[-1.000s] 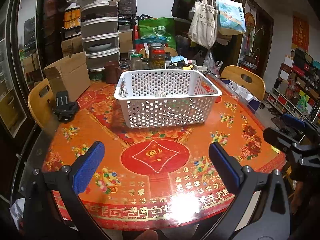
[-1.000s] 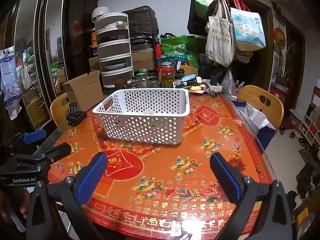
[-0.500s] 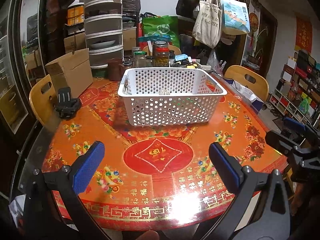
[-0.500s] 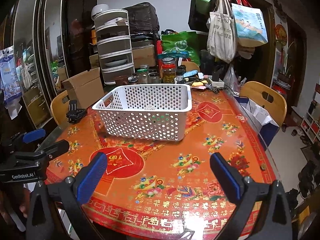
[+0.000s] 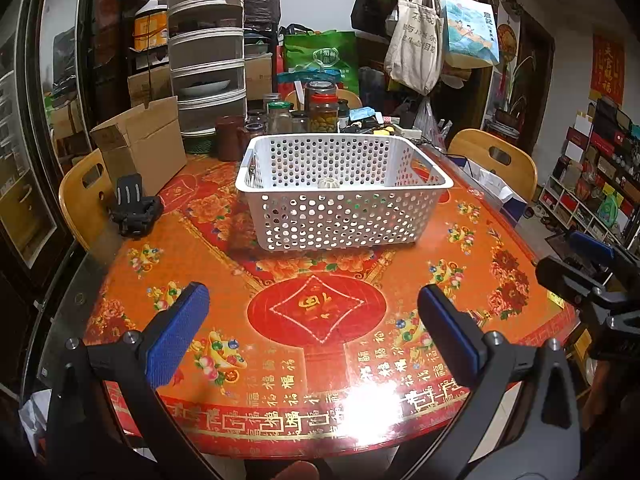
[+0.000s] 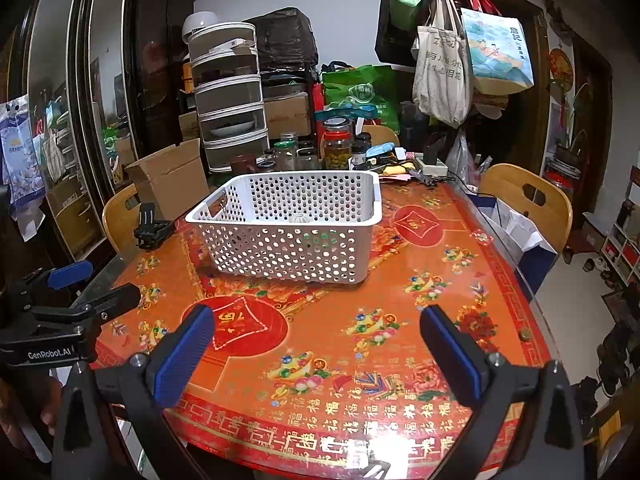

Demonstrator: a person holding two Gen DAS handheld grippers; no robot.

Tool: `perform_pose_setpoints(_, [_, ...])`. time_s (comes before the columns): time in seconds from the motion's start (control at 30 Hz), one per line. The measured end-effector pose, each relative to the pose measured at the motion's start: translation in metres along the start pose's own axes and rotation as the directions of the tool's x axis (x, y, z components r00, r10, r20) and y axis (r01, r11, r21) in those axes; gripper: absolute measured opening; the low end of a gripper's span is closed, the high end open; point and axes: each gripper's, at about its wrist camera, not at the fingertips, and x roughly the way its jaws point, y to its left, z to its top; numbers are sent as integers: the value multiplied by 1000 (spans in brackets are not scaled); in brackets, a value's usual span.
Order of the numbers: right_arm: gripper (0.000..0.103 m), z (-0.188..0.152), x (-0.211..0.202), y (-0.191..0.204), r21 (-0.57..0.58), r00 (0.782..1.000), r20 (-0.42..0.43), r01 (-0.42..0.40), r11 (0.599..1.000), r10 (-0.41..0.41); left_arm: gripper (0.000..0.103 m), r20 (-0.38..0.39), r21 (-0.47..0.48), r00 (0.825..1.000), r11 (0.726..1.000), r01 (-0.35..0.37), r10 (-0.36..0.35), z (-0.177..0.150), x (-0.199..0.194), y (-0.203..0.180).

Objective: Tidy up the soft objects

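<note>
1. Left gripper (image 5: 314,320): jaws released and spread wide, nothing between the blue pads (image 5: 176,336); it hovers above the near edge of the table (image 5: 500,240).
2. Right gripper (image 6: 316,338): jaws likewise released and empty, poised over the near edge; it also shows at 3 o'clock in the left view.
3. Basket (image 5: 340,200): white, perforated, standing on the table at 12 o'clock from both grippers and well apart from them. The open cloth between holds nothing loose.
4. Soft objects: a pale rounded top (image 5: 329,184) shows just above the basket's near rim, and green shows through the holes. What these are cannot be told; they appear to lie inside the basket.
5. Handling, as a judgement: soft items should be light, yielding and non-fragile. A pinch across the middle of the bulk, with the pads closing well in, should hold better than a grip at an edge, which may fold or slip.
6. Surroundings: a black clamp (image 5: 134,210) at 10 o'clock on the table, a cardboard box (image 5: 140,144) behind it, jars (image 5: 322,108) beyond the basket.
</note>
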Motion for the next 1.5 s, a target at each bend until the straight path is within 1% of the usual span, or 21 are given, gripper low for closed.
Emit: perform_pose_setpoints(1.5, [102,0,-1,3,-5,1000,-3,-4,1000,4,103,-1,4,1000,1000,-1,1,-1,0,-2])
